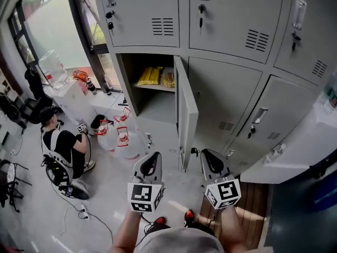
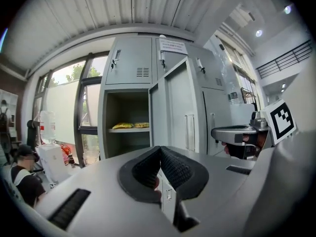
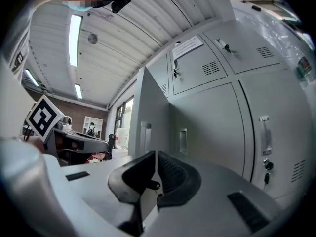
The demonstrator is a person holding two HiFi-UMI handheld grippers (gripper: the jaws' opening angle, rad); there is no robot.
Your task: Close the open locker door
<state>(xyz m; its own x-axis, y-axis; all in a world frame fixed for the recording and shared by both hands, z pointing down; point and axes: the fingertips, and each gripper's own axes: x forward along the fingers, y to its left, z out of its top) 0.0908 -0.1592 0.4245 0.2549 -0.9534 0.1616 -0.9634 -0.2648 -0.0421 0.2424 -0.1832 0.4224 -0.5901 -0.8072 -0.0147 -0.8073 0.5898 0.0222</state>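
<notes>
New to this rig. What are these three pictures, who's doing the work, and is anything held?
There is no robot here: someone carries a hand-held gripper in each hand. The head view looks down from a camera on their head at the left hand-held gripper and the right hand-held gripper. The other two pictures come from cameras riding on each gripper, looking along its jaws. Both pairs of jaws are together and hold nothing. Ahead stand grey lockers with one door open and yellow packets inside. Jugs stand on the floor, and a person sits at the left.
</notes>
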